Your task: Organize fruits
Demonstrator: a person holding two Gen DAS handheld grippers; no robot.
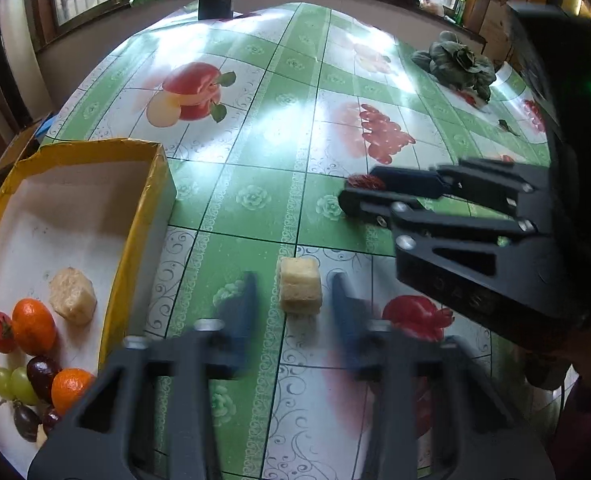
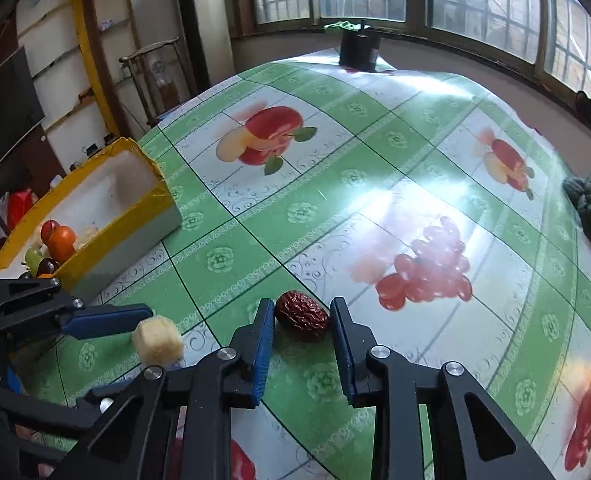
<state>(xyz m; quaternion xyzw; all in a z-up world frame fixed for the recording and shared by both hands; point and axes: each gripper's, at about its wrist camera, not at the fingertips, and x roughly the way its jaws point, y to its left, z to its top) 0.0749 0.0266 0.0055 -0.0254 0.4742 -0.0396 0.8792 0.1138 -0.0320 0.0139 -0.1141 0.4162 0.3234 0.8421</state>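
Observation:
A pale cut fruit cube (image 1: 299,286) sits on the fruit-print tablecloth (image 1: 255,152). My left gripper (image 1: 294,280) straddles it; the blue pads look blurred and a slim gap shows on each side. In the right wrist view the same cube (image 2: 157,342) lies beside the left gripper's blue finger (image 2: 107,319). A wrinkled red date (image 2: 301,316) lies between the tips of my right gripper (image 2: 302,306), with both pads against it; the left wrist view also shows this right gripper (image 1: 361,188) on the date (image 1: 365,181). The yellow-rimmed box (image 1: 151,184) at the left holds oranges, a tomato, grapes, dark plums and another pale chunk.
Leafy greens (image 1: 455,62) lie at the table's far right. A dark container (image 2: 357,50) stands at the far edge under the windows. A wooden chair (image 2: 151,76) and shelves stand beyond the box (image 2: 155,196). A person's sleeve (image 1: 587,420) shows at the lower right.

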